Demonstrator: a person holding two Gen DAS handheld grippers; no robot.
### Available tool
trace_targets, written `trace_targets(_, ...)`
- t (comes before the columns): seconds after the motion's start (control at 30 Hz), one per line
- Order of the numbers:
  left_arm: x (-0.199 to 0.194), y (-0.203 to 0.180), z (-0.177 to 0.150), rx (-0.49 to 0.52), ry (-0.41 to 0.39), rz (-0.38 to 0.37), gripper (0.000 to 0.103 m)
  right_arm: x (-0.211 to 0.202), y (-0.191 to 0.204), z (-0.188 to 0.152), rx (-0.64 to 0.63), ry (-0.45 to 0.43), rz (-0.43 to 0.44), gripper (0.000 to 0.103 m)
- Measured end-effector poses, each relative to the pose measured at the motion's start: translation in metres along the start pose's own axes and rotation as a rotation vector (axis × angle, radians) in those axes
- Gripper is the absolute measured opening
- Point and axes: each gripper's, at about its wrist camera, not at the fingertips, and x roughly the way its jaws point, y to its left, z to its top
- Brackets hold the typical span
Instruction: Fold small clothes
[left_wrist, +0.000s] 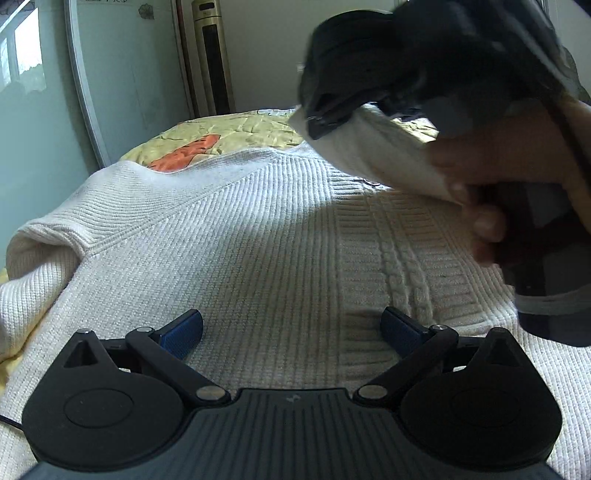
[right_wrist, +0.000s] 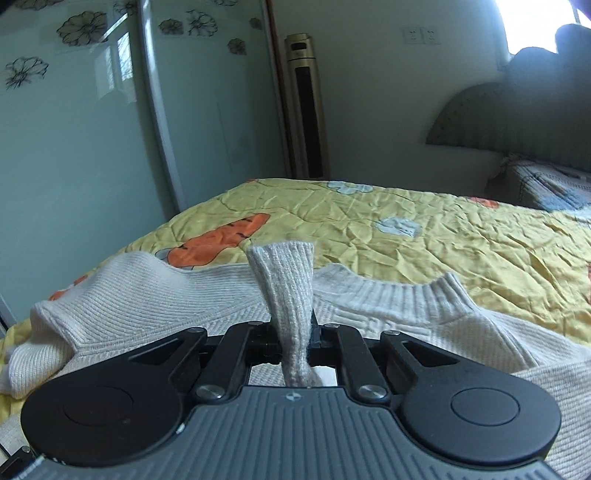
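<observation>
- Left wrist view: we see our left tool (left_wrist: 291, 332) with its blue-padded fingers (left_wrist: 183, 334) spread wide and nothing between them, hovering low over a cream knitted sweater (left_wrist: 229, 236).
- We find the sweater lying flat on a bed, spread over a yellow quilt (left_wrist: 236, 133) printed with orange carrots; one sleeve (left_wrist: 40, 247) is bunched in a soft fold at the left edge.
- We see a cable-knit band (left_wrist: 402, 258) running down the sweater's front, just ahead of the left tool's right finger.
- At upper right of the same view, our right tool (left_wrist: 325, 120) is raised above the sweater, held by a hand (left_wrist: 491, 177), with a strip of cream knit trailing from its tip down toward that hand.
- Right wrist view: we see the right tool (right_wrist: 295, 339) pressed together on a ribbed sleeve cuff (right_wrist: 282, 277), which stands up from between the fingers and flares at its free end.
- Beyond the cuff, we make out the sweater's ribbed collar (right_wrist: 399, 291) lying on the quilt (right_wrist: 424, 236), with the garment's body spread to both sides below it.
- Behind the bed we see a pale sliding wardrobe door (right_wrist: 81, 147) with flower decals, a tall gold-coloured standing air conditioner (right_wrist: 306, 107) against the wall, and a padded headboard (right_wrist: 517, 118) at far right.
</observation>
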Motion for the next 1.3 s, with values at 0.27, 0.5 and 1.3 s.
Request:
trace_targets(0.27,0.000,-0.001,0.000,0.009,-0.003,0.005,0.103,0.043,0.019,-0.009,-0.127,0.193,0.045,0.025)
trace_targets(0.5,-0.001,-0.003,-0.001,-0.001,0.001,-0.001,0.103,0.032,0.010,-0.001,-0.062,0.182,0.108,0.041)
trace_targets(1.3,-0.012,0.002,-0.002,0.007,-0.020,0.040,0.103,-0.014,-0.026,-0.025,0.002,0.200,0.107,0.053)
